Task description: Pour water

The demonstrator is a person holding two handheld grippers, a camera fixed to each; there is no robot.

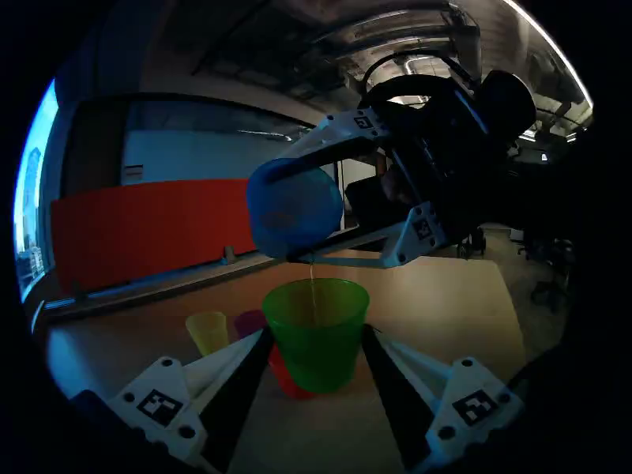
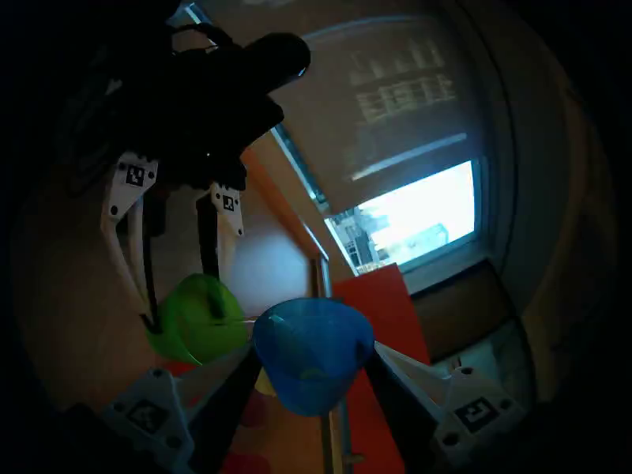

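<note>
My left gripper (image 1: pixel 316 336) is shut on a green cup (image 1: pixel 317 332), held upright just above the wooden table (image 1: pixel 442 308). Over it my right gripper (image 1: pixel 296 209) is shut on a blue cup (image 1: pixel 292 207), tipped on its side. A thin stream of water (image 1: pixel 313 286) falls from the blue cup's rim into the green one. In the right gripper view the blue cup (image 2: pixel 312 363) sits between my right gripper's fingers (image 2: pixel 312 351), with the green cup (image 2: pixel 196 320) and the left gripper (image 2: pixel 178 304) to its left.
Behind the green cup stand a yellow cup (image 1: pixel 208 330), a purple cup (image 1: pixel 250 322) and a red cup (image 1: pixel 284 378). An orange partition (image 1: pixel 150 229) runs along the table's far edge. Bright windows (image 2: pixel 411 213) lie beyond. Office chairs (image 1: pixel 545 268) stand at the right.
</note>
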